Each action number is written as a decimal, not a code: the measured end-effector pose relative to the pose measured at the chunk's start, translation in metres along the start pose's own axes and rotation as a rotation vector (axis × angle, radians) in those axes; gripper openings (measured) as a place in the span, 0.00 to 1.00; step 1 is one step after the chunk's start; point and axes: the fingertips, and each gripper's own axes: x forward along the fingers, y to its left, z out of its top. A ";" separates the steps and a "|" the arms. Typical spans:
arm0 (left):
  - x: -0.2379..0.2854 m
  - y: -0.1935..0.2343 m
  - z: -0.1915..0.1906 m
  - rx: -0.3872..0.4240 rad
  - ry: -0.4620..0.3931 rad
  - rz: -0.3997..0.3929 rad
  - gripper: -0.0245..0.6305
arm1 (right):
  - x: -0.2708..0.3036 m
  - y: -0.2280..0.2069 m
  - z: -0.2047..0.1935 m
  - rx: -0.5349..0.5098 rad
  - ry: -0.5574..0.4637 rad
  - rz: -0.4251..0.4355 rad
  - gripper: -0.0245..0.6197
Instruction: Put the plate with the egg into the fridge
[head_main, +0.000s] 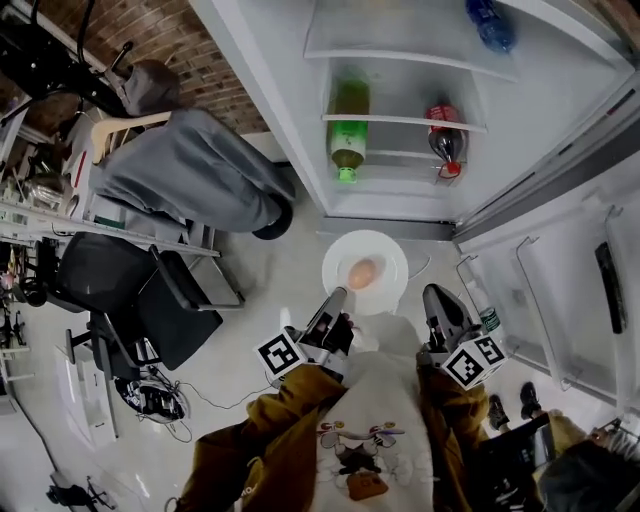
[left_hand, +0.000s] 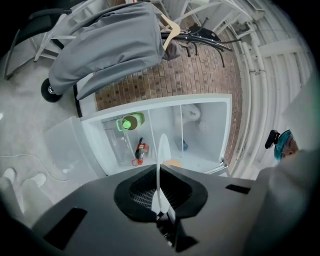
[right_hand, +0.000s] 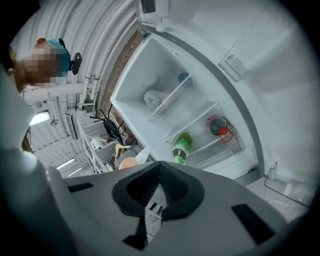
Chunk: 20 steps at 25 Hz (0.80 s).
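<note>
Two tools up, one loaded. Left tool (head_main: 335, 296) is pinching the plate (head_main: 385, 250) at its near-left rim; in the left gripper view the rim runs edge-on straight between the pressed pads. Right tool (head_main: 436, 295) is pressed together with nothing in it, just beside the plate's right rim and apparently not touching.

Plate is round, so it has no long axis. It sits face up and roughly level, and the pinched rim points back at the person. Egg (head_main: 362, 272) lies on it near centre, slightly toward the left tool; its long axis is too small to call.

Plate is in the air over the floor, just outside the open fridge (head_main: 392, 206), in front of the bottom compartment. On the shelf behind it a green bottle (head_main: 348, 135) and a red-capped bottle (head_main: 445, 140) lie on their sides, caps toward the opening. Fridge door stands open on the right.
</note>
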 end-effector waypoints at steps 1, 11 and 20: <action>0.010 -0.003 0.003 0.005 0.003 0.002 0.06 | 0.007 0.000 0.006 -0.007 0.001 0.015 0.05; 0.086 -0.002 0.012 0.017 -0.011 0.028 0.06 | 0.051 -0.023 0.030 -0.113 0.122 0.054 0.05; 0.117 0.011 0.019 -0.005 -0.031 0.046 0.06 | 0.074 -0.038 0.033 -0.189 0.196 0.026 0.05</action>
